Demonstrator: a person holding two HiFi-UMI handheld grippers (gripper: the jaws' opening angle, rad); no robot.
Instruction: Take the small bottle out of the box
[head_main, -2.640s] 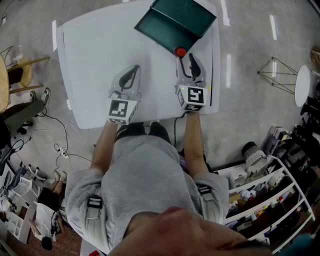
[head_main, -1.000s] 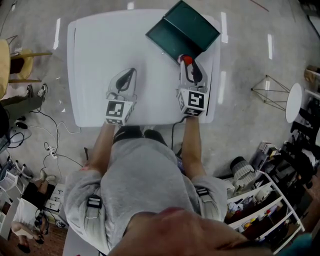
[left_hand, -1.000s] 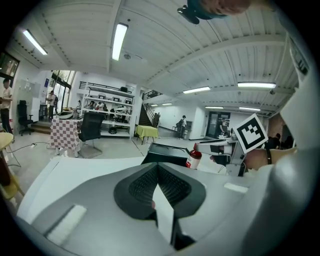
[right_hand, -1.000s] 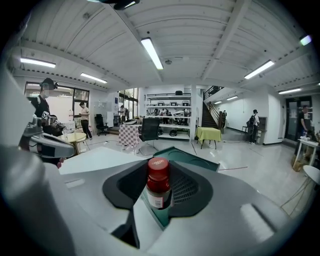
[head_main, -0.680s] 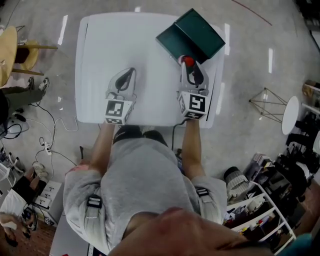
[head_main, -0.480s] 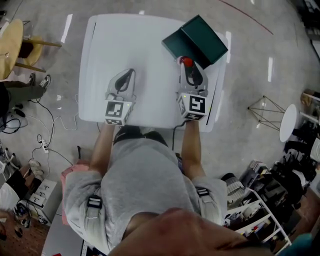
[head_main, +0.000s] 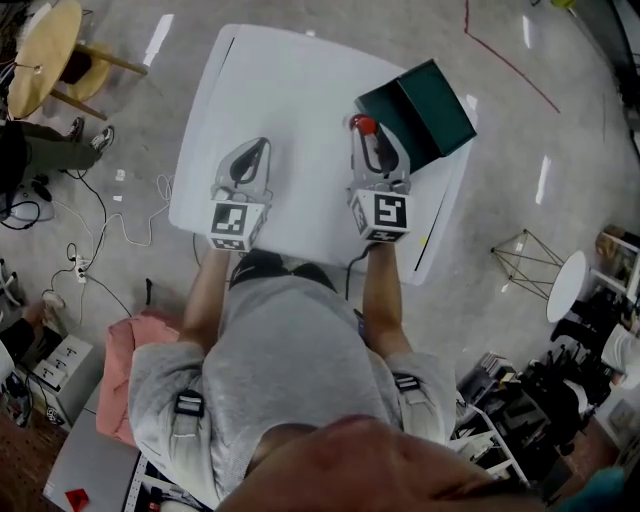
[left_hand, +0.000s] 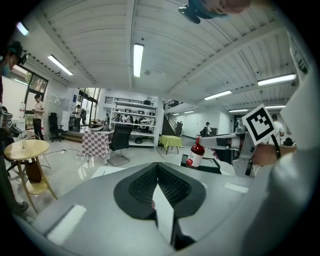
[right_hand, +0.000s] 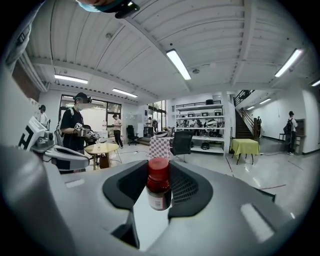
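Held in the right gripper (head_main: 371, 148), the small bottle (right_hand: 159, 186) is already out of the box (head_main: 428, 102). It hangs above the table (head_main: 290, 90) just beside the box's near side, close to the table's right edge. The dark green box sits open at the table's far right corner. The right jaws are clamped on the bottle's body just under its red cap, and the bottle stands upright between the ribbed pads. The left gripper (left_hand: 158, 186) hovers over the near middle of the table with its jaws together and nothing between them.

The bottle looks small, light and rigid, with smooth dark sides and a paper label, so it would likely slip rather than give under pressure. It may be glass, though the material cannot be told from here, and a drop onto the hard table could break it. The body below the cap, where the jaws now sit, seems the soundest place to hold it. The narrower, rounded cap offers less for the pads to bear on.

The bottle's base is hidden behind the jaws in the right gripper view. Its label is too small to read, and the head view shows little more than its cap. The box's interior shows only as a dark surface.
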